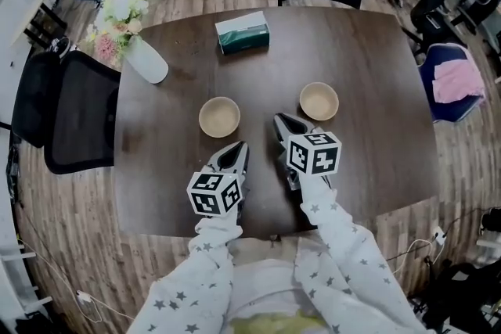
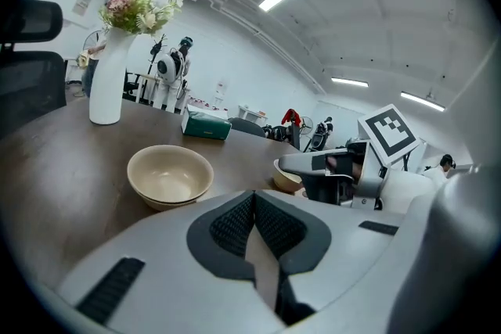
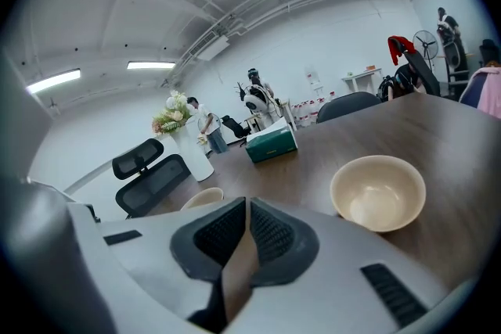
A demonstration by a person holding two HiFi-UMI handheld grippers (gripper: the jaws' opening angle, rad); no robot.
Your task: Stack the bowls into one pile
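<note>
Left bowl (image 1: 219, 117), right bowl (image 1: 318, 101) (well apart)

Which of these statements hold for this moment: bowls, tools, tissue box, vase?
1. The two bowls are already stacked. False: the left bowl and right bowl sit apart on the table.
2. The left tool and right tool are both shut, with nothing held. True.
3. A green tissue box lies beyond the bowls. True.
4. The vase stands between the bowls. False: the vase is near the table's left edge in the head view.
</note>
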